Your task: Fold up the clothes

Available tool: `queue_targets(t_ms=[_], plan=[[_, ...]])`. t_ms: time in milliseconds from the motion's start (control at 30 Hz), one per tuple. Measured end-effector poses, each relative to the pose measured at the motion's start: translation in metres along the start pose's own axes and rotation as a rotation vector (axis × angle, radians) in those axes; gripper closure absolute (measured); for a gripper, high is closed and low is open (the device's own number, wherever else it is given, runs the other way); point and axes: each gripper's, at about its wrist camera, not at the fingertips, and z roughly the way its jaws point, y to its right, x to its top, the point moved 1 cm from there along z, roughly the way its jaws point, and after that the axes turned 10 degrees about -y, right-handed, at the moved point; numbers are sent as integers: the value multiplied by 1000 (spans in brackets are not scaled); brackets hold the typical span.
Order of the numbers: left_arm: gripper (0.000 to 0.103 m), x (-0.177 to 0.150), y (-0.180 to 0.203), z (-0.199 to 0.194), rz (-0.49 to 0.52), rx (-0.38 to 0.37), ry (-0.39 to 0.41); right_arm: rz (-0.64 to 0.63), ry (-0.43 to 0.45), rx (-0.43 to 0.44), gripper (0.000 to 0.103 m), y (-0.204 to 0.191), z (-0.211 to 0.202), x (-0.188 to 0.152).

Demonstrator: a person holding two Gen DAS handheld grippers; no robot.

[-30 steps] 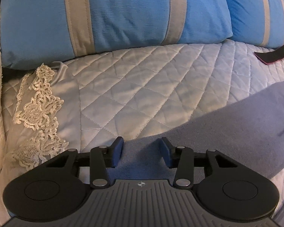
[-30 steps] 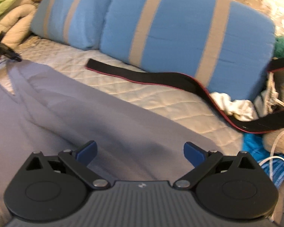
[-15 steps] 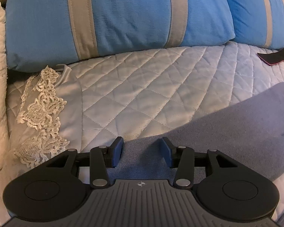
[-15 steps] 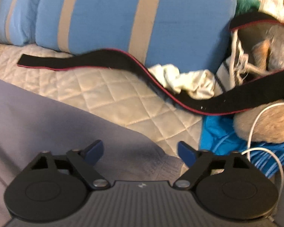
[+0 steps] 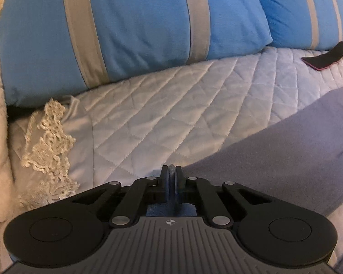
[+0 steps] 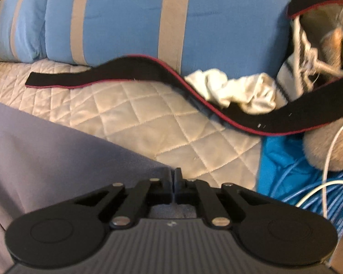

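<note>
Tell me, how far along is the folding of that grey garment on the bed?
Barely begun. Done: the grey garment lies spread flat on the quilt. In hand: the left tool is shut on its edge, with cloth showing between the pads, and the right tool is shut at its corner. Left: lifting those corners and making every fold; no crease shows yet.

Grey-purple garment (image 5: pixel 274 150) spread flat on quilt, soft fleece-like cloth, few creases. One edge corner pinched up at near left; other corner (image 6: pixel 148 166) at near right.
</note>
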Motion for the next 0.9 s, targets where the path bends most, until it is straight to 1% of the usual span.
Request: queue_targets(t_ms=[167,333,433,500,600,667,700,767,900], plan=[[99,-6,-2,-35,-13,21,114,-2,92,-46,102,-7,-41,-4],[99,-23,-9,-83,-78,-8,258,-1,173,-58,102,-14,-97,-16],[99,-42,-7,-111,-96,1,323,4,220,-54,102,-19,-131,-32],[99,-58,-4,-126,-107,-2,352,12,246,-52,102,-22,-154,-46],[99,-84,-3,-147,-149,-24,397,20,279,-40,102,-27,-186,-71],[99,-105,-3,-161,-179,-42,421,16,281,-25,102,-30,-202,-89],[99,-114,0,-166,-183,-45,426,18,277,-22,102,-31,-207,-98],[99,-132,8,-170,-166,-46,405,21,254,-4,102,-35,-212,-119],[99,-167,27,-164,-116,-43,317,26,178,18,101,-44,-202,-162]])
